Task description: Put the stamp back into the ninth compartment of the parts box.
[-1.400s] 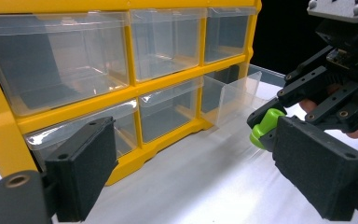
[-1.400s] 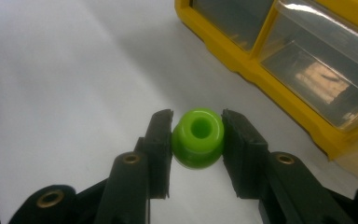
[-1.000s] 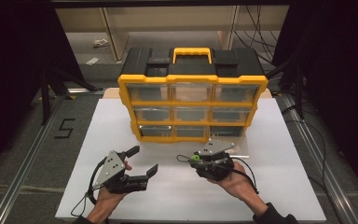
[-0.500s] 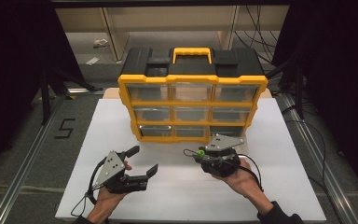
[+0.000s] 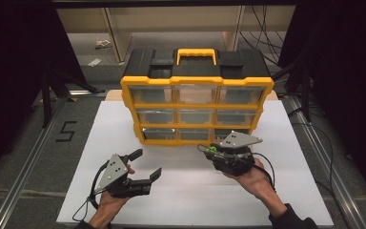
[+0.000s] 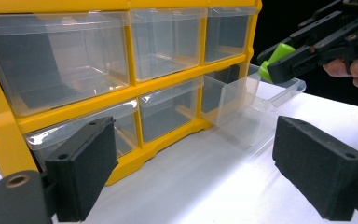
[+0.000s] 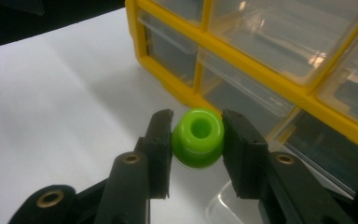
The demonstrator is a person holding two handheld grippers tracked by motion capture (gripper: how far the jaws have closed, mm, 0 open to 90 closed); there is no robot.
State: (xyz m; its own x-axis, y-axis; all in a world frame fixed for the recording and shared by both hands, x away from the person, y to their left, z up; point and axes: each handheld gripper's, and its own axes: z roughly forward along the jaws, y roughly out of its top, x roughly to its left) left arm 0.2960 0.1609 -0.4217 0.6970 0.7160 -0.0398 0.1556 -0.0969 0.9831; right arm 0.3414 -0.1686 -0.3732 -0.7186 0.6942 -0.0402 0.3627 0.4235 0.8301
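A yellow and black drawer organizer [image 5: 195,88] with clear drawers stands on a white board [image 5: 190,195]. Its bottom right drawer [image 6: 254,100] is pulled out. My right gripper [image 5: 210,151] is shut on a small green ring-shaped piece [image 7: 199,136], which hangs just above that drawer's near rim [image 7: 219,203]. The left gripper view shows the same green piece [image 6: 278,55] over the drawer's far corner. Off to the left, low over the board, my left gripper [image 5: 147,164] is open and holds nothing; its pads [image 6: 81,170] face the organizer's front [image 6: 74,114].
The organizer's other drawers [image 5: 190,117] are pushed in, and their contents cannot be made out. Metal rails [image 5: 26,162] run along both sides of the board. Shelving [image 5: 171,28] stands behind the organizer, and dark cables [image 5: 314,129] lie to the right.
My right gripper has carried the green piece up and to the right, closer to the organizer's bottom right drawer. The left gripper has stayed where it was.
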